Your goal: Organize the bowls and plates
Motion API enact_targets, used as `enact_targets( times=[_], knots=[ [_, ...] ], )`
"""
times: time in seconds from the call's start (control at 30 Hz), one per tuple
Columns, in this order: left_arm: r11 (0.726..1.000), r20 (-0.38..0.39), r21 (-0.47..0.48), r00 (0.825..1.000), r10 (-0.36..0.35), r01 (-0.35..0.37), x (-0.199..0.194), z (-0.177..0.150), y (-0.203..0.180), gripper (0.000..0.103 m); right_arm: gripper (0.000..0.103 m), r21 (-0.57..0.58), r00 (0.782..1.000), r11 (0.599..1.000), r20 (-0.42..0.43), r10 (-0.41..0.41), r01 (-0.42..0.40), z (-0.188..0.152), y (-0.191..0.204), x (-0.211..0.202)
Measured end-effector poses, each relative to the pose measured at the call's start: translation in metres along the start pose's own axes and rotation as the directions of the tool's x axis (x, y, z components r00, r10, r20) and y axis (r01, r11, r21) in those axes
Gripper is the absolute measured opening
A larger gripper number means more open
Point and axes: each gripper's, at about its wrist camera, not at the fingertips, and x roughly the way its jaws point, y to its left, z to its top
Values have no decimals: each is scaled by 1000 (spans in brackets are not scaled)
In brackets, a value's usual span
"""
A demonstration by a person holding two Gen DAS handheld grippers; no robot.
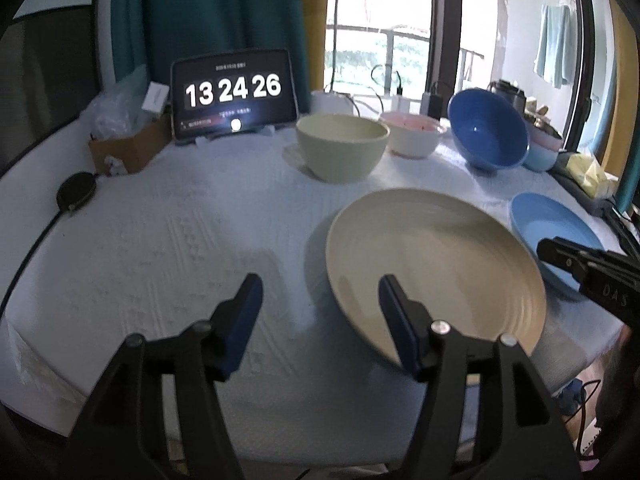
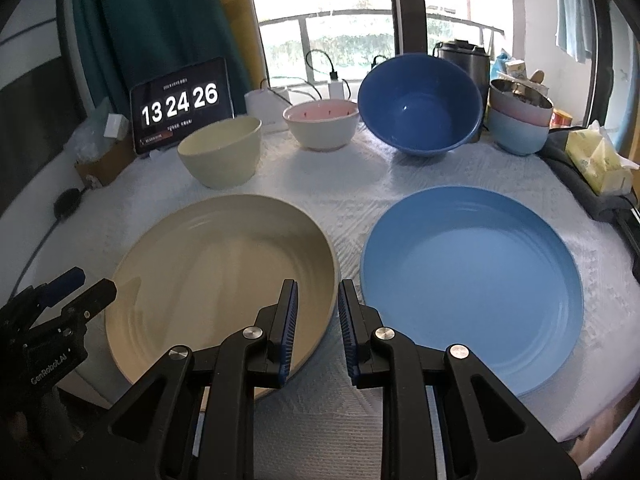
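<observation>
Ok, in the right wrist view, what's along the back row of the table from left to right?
Tablet clock → cream bowl → pink-lined white bowl → dark blue bowl → stacked pastel bowls → tissue pack.

Tablet [image 1: 234, 94] small txt unreadable, pastel bowl stack [image 1: 542, 148] partly hidden behind dark blue bowl [image 1: 486, 128]

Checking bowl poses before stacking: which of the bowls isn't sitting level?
The large dark blue bowl at the back: it is tipped, its opening facing the cameras. The cream bowl and the pink-lined white bowl sit upright.
</observation>
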Motion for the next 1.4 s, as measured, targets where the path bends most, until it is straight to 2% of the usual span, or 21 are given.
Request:
enact_targets(
  times=[0.3, 0.43, 1.4],
  knots=[
    [1000, 82, 4, 996, -27, 26, -17, 9, -17, 62, 23, 25, 998, 1000, 55, 14, -16, -1, -20, -15],
    [999, 95, 24, 995, -39, 37, -20, 10, -30, 62, 23, 39, 997, 999, 71, 13, -16, -3, -31, -19],
    [980, 78, 151, 986, -144, 131, -7, 18, -122, 62, 23, 135, 989, 991, 140, -43, 24, -16, -109, -43]
  ],
)
